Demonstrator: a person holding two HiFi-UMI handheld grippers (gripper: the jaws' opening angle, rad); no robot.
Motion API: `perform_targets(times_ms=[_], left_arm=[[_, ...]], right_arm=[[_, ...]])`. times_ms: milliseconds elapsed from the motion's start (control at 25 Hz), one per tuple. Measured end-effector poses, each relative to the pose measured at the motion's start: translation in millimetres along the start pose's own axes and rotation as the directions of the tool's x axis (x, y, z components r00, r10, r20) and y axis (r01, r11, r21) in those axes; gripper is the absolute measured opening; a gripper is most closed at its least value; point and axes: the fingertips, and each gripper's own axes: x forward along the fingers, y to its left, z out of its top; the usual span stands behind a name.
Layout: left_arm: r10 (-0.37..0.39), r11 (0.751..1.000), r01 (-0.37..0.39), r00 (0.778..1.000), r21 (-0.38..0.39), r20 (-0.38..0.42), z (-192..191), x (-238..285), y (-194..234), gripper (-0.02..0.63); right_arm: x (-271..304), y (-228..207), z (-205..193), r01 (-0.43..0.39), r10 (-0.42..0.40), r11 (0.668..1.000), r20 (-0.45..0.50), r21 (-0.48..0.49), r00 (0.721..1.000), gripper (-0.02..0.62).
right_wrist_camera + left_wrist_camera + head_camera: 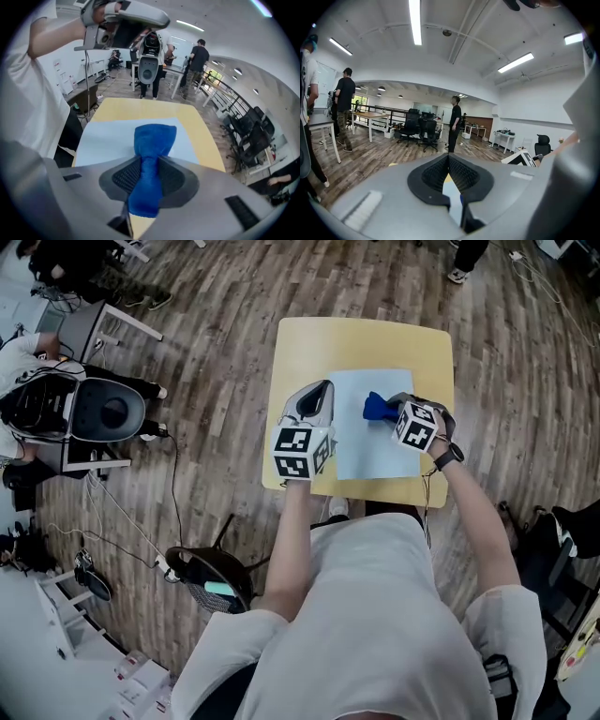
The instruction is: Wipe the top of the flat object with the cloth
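A flat pale blue sheet (pixel 370 432) lies on the small yellow table (pixel 361 338). My right gripper (pixel 394 410) is shut on a blue cloth (pixel 379 407), which rests on the sheet's right half. In the right gripper view the cloth (pixel 154 138) is pinched between the jaws of that gripper (pixel 149 161) and bunches out over the sheet (pixel 105 136). My left gripper (pixel 322 390) hovers at the sheet's left edge, raised off the table. In the left gripper view its own jaws meet at the tip of the gripper (pixel 449 165) with nothing between them.
The table (pixel 140 107) stands on wood flooring. A black chair base (pixel 211 579) is behind me on the left, and a grey machine (pixel 108 413) sits farther left. People (pixel 454 123) and office chairs (pixel 419 127) are across the room.
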Motion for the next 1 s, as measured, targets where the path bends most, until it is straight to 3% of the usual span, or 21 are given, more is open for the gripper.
perform_targets(times_ms=[240,480,720,1000], left_arm=[[0.077,0.997,-0.076,0.997,-0.022,0.021,2.2,-30.7,24.4,0.011],[0.123,0.992,-0.122,0.992,-0.032,0.022,-4.4,-54.3,40.7,0.011],[0.127,0.992,-0.126,0.992,-0.027,0.026,-4.1,-58.6,41.0,0.011],[0.067,0.998,-0.067,0.998,0.009,0.005,-9.2,-45.0,23.5,0.011]], right_arm=[[39.4,48.5,71.8,-0.119,0.125,0.979,0.025,-0.164,0.992,0.114],[76.8,79.3,115.7,-0.176,0.185,0.952,0.015,-0.250,0.983,0.115],[82.2,79.9,102.5,-0.172,0.175,0.946,-0.015,-0.275,0.985,0.115],[57.6,64.6,42.0,-0.130,0.113,0.958,-0.080,-0.256,0.990,0.115]])
